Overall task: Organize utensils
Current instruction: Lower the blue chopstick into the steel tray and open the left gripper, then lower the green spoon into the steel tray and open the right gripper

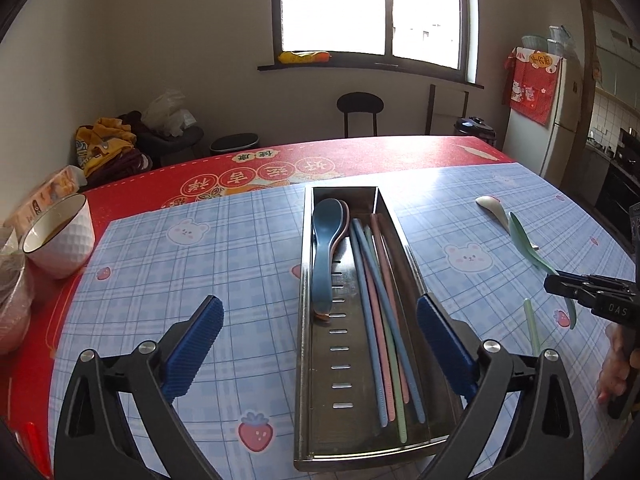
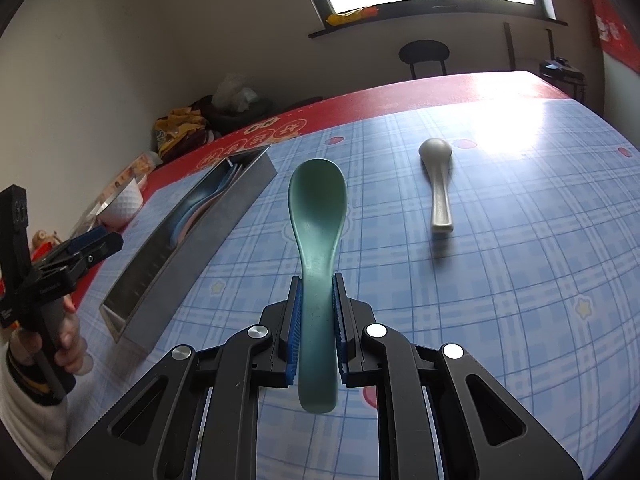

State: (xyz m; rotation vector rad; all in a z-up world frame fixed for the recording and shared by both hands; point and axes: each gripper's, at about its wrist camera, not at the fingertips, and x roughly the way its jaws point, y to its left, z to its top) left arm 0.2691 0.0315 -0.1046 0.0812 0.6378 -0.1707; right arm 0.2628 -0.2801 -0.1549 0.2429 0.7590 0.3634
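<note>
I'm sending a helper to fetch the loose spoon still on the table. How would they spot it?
On the blue checked cloth, look right of the metal tray. The silver-grey spoon lies alone there, unlike the green spoon clamped in the right claw.

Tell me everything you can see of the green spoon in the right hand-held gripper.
The green spoon is a matte, deep-bowled soup spoon that looks like plastic or ceramic. The right hand-held gripper is shut on its handle, blue pads pressing both sides, with the handle end sticking back past them. Its bowl points forward, hollow side up. It hangs above the blue checked tablecloth, between the metal tray and a silver spoon, touching neither.
</note>
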